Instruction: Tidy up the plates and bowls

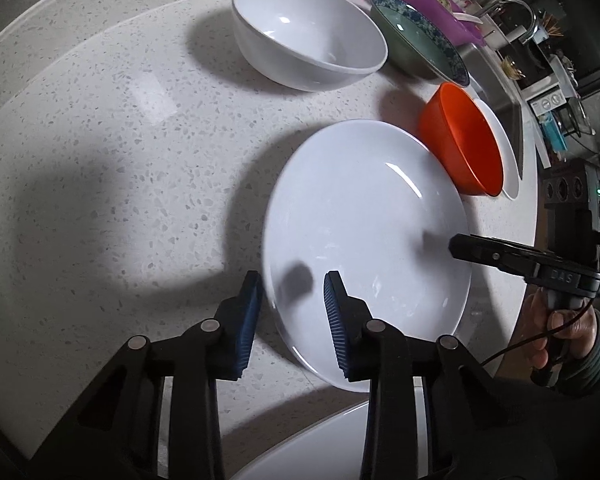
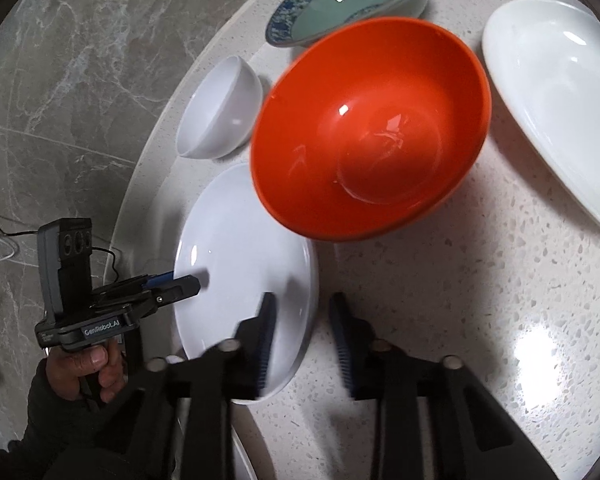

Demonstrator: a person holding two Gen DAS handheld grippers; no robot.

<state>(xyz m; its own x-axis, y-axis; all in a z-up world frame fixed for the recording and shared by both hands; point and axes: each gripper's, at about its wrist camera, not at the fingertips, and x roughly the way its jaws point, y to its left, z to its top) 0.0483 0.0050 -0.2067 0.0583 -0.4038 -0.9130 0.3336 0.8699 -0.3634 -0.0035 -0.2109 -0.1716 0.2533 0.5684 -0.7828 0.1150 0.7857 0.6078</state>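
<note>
Left gripper (image 1: 294,280) straddled the near-left rim of the white plate (image 1: 364,216), one blue pad outside the rim, the other over the plate's inside; pads were narrowed around the rim, but whether they actually pressed it could not be told. Right gripper (image 2: 302,300) did likewise on the plate's opposite rim, left finger over the plate, right finger over the speckled table (image 2: 480,288); contact was unclear, blurred. The plate lay flat on the table. An orange bowl (image 2: 370,128) sat just behind, its edge overlapping the plate. A white bowl (image 1: 308,34), a blue-patterned bowl (image 1: 418,36) and an oval white dish (image 2: 552,96) stood farther off.
</note>
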